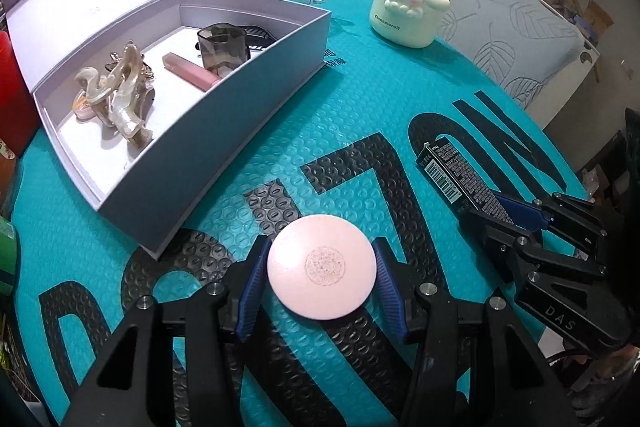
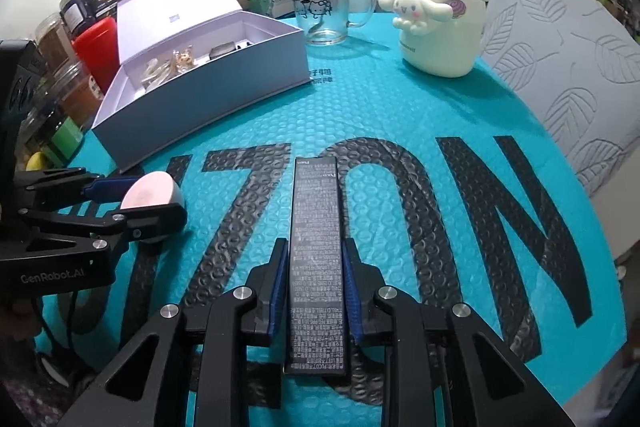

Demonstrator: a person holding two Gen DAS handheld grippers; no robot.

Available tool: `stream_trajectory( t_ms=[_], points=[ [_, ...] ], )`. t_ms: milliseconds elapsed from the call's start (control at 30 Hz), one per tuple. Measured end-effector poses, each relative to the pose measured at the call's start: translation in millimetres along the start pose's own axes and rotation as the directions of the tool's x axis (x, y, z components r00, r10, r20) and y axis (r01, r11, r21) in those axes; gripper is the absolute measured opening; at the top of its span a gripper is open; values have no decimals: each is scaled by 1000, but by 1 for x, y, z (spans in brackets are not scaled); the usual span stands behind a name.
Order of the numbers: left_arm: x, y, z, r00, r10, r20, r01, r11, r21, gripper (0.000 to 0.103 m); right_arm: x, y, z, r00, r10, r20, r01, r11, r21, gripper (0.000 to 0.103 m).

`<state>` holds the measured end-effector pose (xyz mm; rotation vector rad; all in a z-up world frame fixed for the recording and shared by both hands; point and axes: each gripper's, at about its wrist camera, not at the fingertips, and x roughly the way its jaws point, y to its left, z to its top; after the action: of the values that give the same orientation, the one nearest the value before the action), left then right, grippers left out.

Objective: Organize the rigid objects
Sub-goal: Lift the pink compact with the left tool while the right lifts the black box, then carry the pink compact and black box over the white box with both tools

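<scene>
You are gripping a round pink compact (image 1: 322,267) in your left tongs (image 1: 320,269), their blue pads pressing both of its sides just above the teal worktop (image 1: 360,115). Your right tongs (image 2: 316,291) are closing narrowly on a long black carton (image 2: 318,259), which is pointing straight ahead of them. The open lavender box (image 1: 224,99), holding a hair claw (image 1: 124,95) and a pink tube (image 1: 192,71), is sitting ahead and left of both tongs.

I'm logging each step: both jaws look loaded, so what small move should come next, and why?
Probably lift the left gripper and carry the pink round compact toward the open box: its jaws already clamp it, and bare floor shows near the hair claw.
</scene>
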<state>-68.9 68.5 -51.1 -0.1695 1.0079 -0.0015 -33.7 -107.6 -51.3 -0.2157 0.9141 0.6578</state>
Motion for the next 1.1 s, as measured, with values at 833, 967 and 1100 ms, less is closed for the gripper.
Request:
stream_trajectory(
  t_ms=[833, 967, 1100],
  points=[
    [-63, 0, -5, 987, 64, 149, -57, 997, -49, 51, -46, 50, 9, 987, 138, 85, -124, 980, -156, 25],
    [-72, 2, -2, 983, 68, 172, -59, 997, -58, 51, -52, 52, 15, 983, 155, 98, -136, 975, -177, 25],
    [-81, 4, 6, 976, 80, 200, -70, 996, -54, 51, -58, 54, 23, 978, 175, 115, -151, 970, -191, 25]
  ],
)
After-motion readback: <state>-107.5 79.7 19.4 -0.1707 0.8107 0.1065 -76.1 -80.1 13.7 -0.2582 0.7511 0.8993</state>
